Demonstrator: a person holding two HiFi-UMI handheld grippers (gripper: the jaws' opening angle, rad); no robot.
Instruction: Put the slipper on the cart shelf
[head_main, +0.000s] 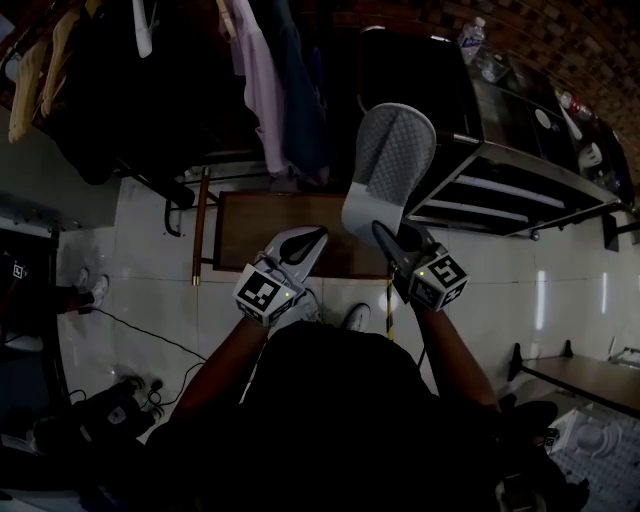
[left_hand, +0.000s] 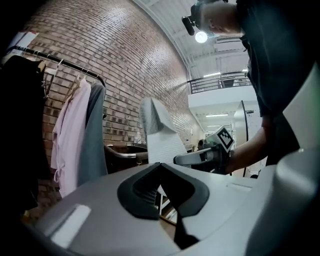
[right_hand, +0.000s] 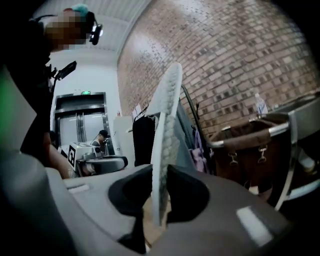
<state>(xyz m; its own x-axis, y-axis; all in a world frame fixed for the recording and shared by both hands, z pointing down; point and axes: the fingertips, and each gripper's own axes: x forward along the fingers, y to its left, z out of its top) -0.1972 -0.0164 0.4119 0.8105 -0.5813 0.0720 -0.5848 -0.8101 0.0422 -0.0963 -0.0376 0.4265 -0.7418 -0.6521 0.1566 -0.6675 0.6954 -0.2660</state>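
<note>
overhead, slipper (head_main: 392, 160) shows broadside; right hand-held gripper (head_main: 387, 235) clamps it; left hand-held gripper (head_main: 312, 238) clenched.

The head camera is looking steeply down from above the person, taking in the slipper (head_main: 390, 165) and the cart (head_main: 520, 175) beyond it. The left gripper (head_main: 300, 245) camera is facing the slipper from its left, a little way off. The right gripper (head_main: 392, 238) camera is sitting right against the slipper, viewing it edge-on between its jaws. All three views are sharing the slipper, and each gripper view is also catching the other gripper.

one slipper (head_main: 392, 160), two claws (head_main: 303, 243) (head_main: 386, 238), one cart (head_main: 530, 185)
</note>
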